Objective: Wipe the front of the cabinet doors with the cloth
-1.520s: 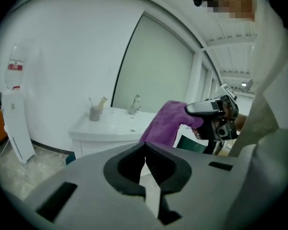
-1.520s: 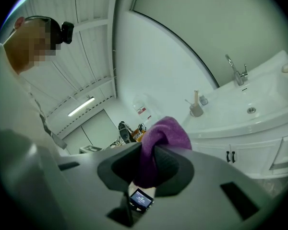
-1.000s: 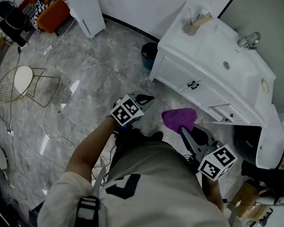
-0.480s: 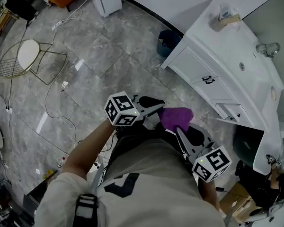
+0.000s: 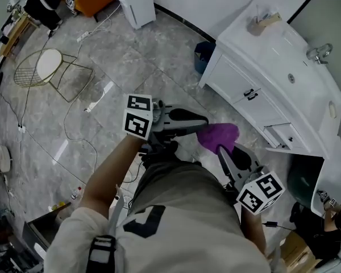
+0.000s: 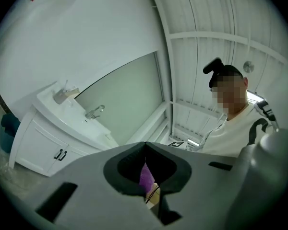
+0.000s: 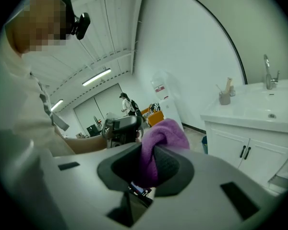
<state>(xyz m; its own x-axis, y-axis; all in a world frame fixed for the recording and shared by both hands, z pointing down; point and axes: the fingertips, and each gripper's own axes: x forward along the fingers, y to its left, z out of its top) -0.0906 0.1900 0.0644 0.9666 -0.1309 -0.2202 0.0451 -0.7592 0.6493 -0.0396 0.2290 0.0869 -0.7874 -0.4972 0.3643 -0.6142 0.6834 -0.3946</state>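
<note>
Two hand-held grippers meet in front of the person. The right hand-held gripper (image 5: 220, 148) is clamped on the purple cloth (image 5: 219, 134), which bunches above its jaws. The left hand-held gripper (image 5: 203, 120) has its jaws pressed together on nothing. Over the last second it has swung across, so its tips now sit just beside the cloth, where before it was well apart. The cloth is still held clear of the white cabinet doors (image 5: 238, 87), so wiping has not begun. This looks like a regrip or a handover before the approach to the cabinet.
</note>
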